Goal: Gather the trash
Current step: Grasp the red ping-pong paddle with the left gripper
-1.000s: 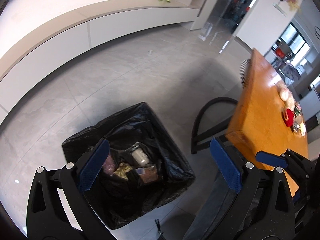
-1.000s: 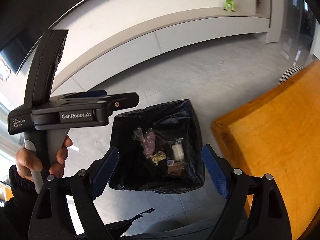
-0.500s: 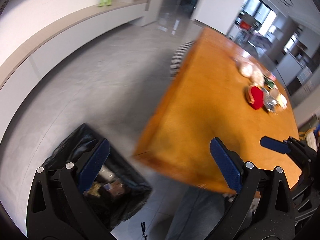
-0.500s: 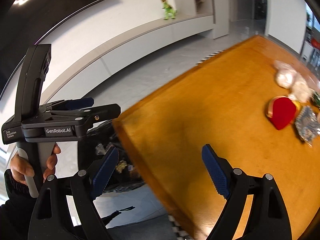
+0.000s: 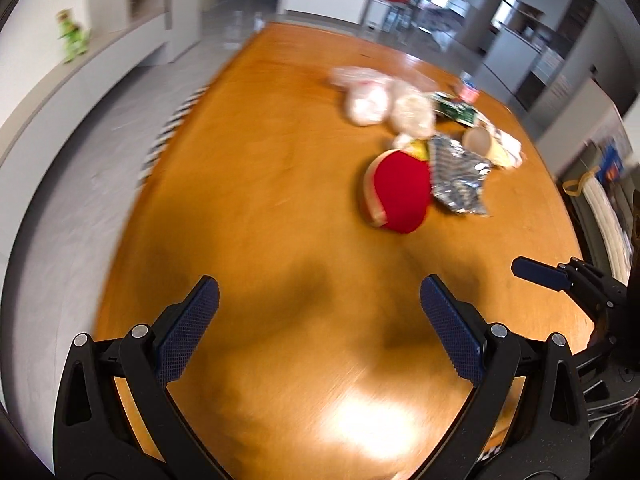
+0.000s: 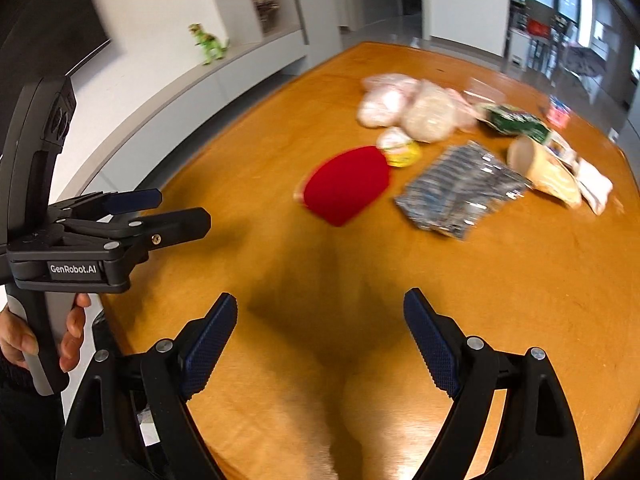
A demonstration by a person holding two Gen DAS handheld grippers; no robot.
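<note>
Right wrist: tipped paper cup (image 6: 536,160), contents unclear.

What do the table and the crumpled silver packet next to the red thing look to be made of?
The table looks like wood or wood veneer with a glossy varnish: warm orange-brown, and it mirrors a bright patch of light. The silver packet looks like metallised foil or plastic film: shiny, creased, with glinting highlights and faint print. Motion blur keeps me from telling foil from film.
</note>
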